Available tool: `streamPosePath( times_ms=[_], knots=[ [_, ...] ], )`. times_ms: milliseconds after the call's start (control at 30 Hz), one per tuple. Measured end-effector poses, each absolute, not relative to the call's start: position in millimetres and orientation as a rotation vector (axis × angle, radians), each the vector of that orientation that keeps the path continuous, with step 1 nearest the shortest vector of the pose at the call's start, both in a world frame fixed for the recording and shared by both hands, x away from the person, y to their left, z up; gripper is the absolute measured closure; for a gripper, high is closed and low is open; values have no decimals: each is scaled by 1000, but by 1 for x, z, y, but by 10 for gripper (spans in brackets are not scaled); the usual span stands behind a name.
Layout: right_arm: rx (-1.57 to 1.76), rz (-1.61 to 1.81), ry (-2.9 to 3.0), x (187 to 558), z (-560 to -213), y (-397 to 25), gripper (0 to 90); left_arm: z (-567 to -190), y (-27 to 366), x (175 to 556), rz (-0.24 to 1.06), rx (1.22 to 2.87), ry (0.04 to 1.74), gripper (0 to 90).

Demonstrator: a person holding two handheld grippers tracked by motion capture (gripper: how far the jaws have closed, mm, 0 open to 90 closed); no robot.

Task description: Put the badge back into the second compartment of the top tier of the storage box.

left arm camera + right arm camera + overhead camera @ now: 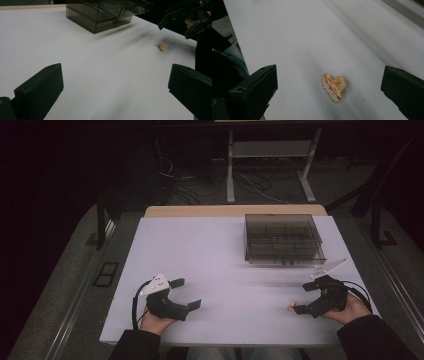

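Lying flat, the pin (334, 86) sits between the gaping right claw (329, 95) jaws.

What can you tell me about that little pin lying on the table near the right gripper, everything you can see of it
The pin is a small enamel badge with a scalloped gold-coloured rim, pink and cream on its face with a yellowish squarish part. It looks like glossy metal. It lies loose on the white table, slightly tipped rather than perfectly flat, in front of the right gripper, between its wide-open jaws, which do not touch it. In the high view it is a small orange speck by that gripper's tip. Only the table touches it.
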State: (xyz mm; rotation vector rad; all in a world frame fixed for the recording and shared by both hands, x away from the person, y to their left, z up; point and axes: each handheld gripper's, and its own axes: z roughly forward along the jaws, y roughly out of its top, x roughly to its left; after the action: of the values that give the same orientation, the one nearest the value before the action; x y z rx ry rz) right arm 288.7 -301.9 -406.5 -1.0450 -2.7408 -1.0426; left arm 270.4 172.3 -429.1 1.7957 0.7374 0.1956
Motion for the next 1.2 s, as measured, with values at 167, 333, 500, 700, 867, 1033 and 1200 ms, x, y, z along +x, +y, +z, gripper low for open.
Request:
streamPosePath(
  times_ms=[167, 333, 500, 700, 867, 1033, 1200],
  knots=[
    [-1021, -1020, -2736, 292, -409, -301, 1, -429, 172, 270, 196, 1796, 738, 0],
    [-1000, -990, -2735, 295, -413, -300, 1, -429, 172, 271, 195, 1796, 737, 0],
    [-978, -965, -2740, 297, -416, -297, 1, -429, 173, 271, 193, 1797, 735, 0],
    [-973, -947, -2739, 300, -419, -298, 1, -429, 172, 271, 190, 1799, 733, 0],
    [-961, -942, -2738, 302, -420, -297, 1, -429, 172, 271, 190, 1799, 734, 0],
    [-940, -926, -2741, 304, -422, -296, 2, -430, 172, 271, 189, 1801, 732, 0],
    [-902, -941, -2735, 306, -424, -298, 143, -430, 172, 271, 189, 1803, 731, 0]
  ],
)
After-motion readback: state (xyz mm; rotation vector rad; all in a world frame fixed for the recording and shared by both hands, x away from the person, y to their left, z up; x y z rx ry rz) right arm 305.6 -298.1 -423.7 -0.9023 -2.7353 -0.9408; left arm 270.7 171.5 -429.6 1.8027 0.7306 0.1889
